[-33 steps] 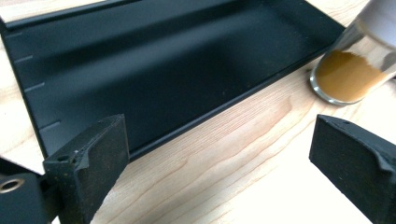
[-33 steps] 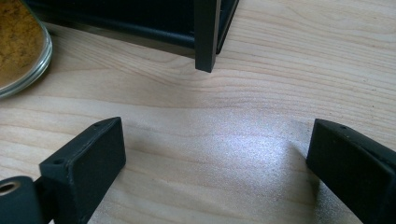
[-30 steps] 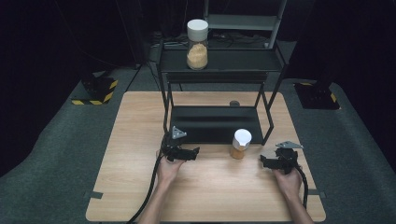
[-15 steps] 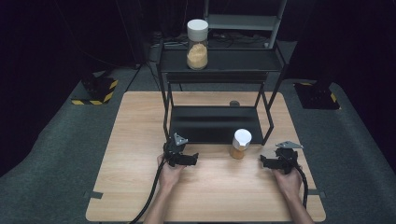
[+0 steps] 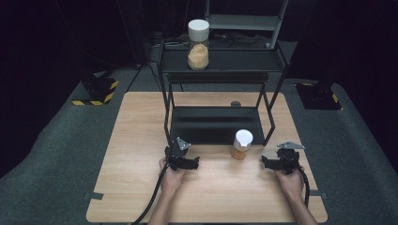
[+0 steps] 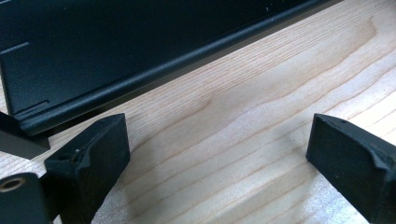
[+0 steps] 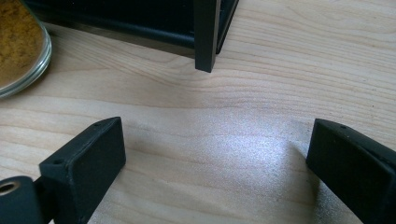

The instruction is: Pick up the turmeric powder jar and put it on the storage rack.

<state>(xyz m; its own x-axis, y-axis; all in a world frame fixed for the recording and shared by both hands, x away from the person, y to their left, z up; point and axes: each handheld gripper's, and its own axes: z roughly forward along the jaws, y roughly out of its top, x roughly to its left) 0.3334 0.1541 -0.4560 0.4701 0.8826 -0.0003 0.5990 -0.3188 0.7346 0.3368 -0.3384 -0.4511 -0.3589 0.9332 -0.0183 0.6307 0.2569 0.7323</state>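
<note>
Worktop (image 5: 141, 197): black 2-tier rack (image 5: 220, 126) stands toward the far edge, 1 tall jar (image 5: 198, 38) on its top shelf. Small white-lidded jar (image 5: 242, 144) on the wood just off the rack's near edge. Left claw (image 5: 187, 163) low by the rack's near-left leg, released, jaws wide, nothing between. Right claw (image 5: 268, 161) beside the small jar, released, apart from it

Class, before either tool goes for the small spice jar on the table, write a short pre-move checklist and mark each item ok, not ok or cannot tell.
1. Small spice jar upright, white lid on: ok.
2. Jar standing free on the wooden table, in front of the black rack: ok.
3. Right tool jaws open, nothing between them: ok.
4. Left tool jaws open, nothing between them: ok.
5. Bare table between right tool and jar: ok.
6. Lid screwed tight: cannot tell.
</note>
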